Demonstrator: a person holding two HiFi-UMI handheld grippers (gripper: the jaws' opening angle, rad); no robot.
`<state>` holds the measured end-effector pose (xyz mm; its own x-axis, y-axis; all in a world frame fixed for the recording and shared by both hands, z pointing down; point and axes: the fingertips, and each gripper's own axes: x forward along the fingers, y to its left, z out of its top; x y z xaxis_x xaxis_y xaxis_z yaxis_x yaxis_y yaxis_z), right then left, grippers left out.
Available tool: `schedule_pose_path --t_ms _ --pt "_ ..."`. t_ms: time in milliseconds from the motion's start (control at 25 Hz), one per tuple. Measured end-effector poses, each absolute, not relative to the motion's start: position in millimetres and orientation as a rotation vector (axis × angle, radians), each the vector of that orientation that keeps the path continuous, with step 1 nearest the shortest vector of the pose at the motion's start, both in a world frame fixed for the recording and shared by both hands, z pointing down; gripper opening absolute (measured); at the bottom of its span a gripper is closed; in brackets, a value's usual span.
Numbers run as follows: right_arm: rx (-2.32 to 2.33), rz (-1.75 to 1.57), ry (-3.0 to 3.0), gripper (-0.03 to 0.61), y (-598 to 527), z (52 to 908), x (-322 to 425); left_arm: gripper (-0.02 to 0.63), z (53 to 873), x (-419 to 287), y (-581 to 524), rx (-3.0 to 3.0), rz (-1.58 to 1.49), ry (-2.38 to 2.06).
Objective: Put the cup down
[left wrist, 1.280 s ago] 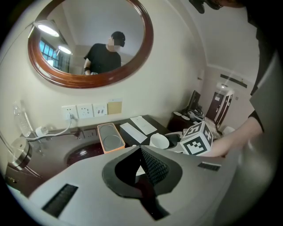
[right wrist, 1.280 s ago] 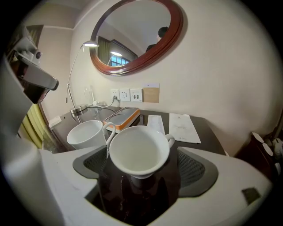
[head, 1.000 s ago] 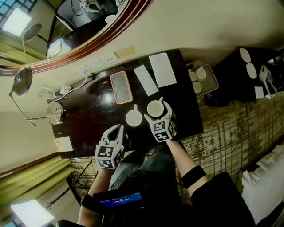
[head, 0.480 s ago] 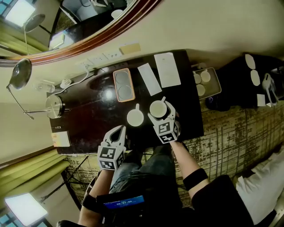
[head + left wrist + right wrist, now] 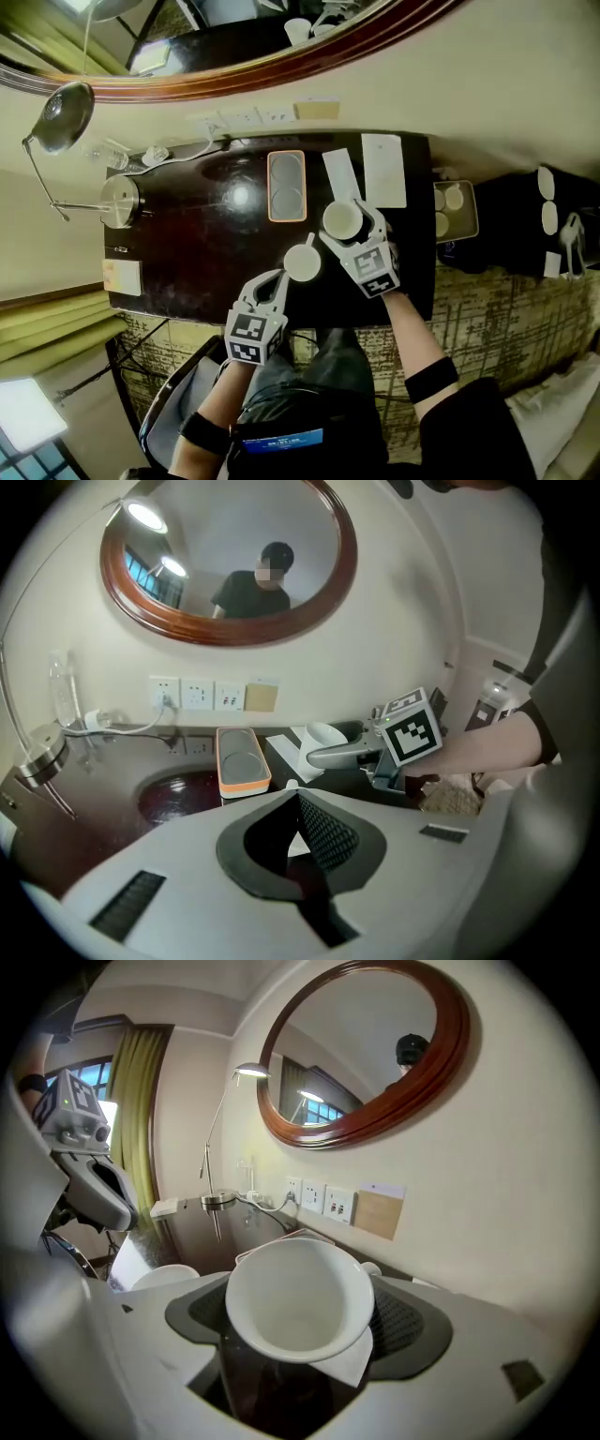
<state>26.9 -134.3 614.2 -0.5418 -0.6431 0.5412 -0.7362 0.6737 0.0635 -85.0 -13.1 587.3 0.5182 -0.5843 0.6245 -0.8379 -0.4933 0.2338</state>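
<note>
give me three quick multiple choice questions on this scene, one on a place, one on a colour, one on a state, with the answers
1. In the head view, the lamp base stands at which part of the table? A left end; B right end; C middle.
2. The rim of the tray is: A blue; B orange; C green.
3. The right tongs: A are shut and empty; B hold paper; C grip a white cup.

Answers:
1 A: it sits by the left edge.
2 B: an orange band rings it.
3 C: the jaws have just been closing, and the pads press the cup's sides.
</note>
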Motion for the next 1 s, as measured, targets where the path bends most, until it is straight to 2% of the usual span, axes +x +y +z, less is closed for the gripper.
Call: schedule_pose_path --t_ms 440,1000 --pt "0.884 0.124 -2.475 0.439 -237 591 -35 0.003 583 -87 -55 2.189 0.508 -1.274" --pt "0.729 0.172 -2.516 0.439 -273 622 -92 0.003 594 -100 -64 2.117 0.453 -1.366"
